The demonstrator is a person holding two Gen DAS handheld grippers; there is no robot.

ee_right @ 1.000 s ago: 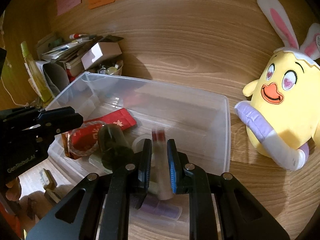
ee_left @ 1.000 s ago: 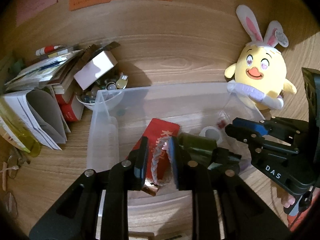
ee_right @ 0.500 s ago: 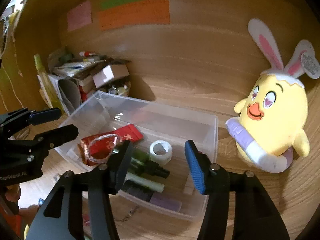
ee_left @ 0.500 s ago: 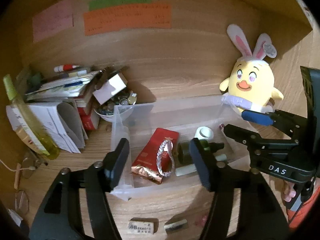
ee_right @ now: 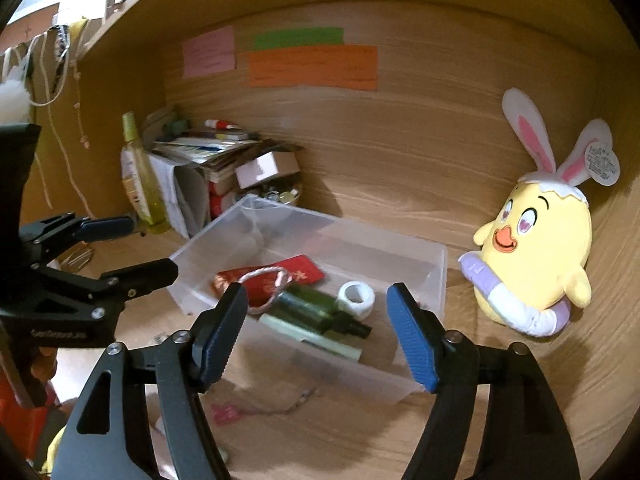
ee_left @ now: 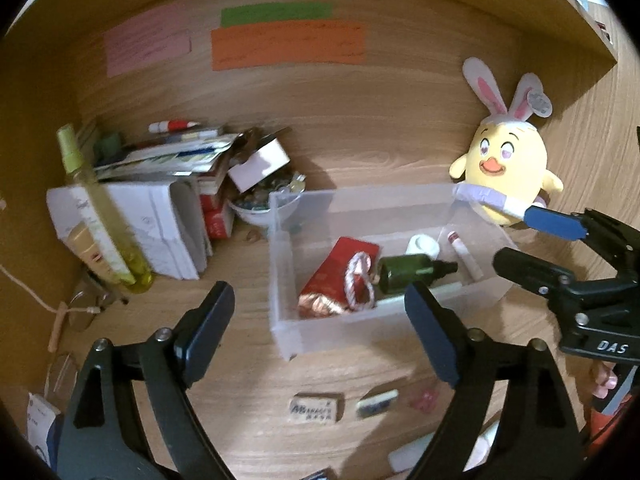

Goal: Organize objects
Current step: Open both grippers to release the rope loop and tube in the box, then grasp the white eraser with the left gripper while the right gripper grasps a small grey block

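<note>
Both grippers have pulled back from the clear bin [ee_left: 280, 280], left gripper [ee_left: 320, 320] and right gripper [ee_right: 316, 332] fingers released; erasers [ee_left: 316, 408] litter the wooden desk [ee_left: 240, 288] below sticky notes [ee_left: 288, 46].

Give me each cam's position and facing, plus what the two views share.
Left wrist: sits on the left tool, looks forward and down at the clear bin and the erasers on the desk; its own open fingers show, with the right tool at right.
Right wrist: sits on the right tool, faces the bin from its right side; its open fingers and the left tool show.
Shared: bin, green bottle, plush chick, wall notes.
</note>
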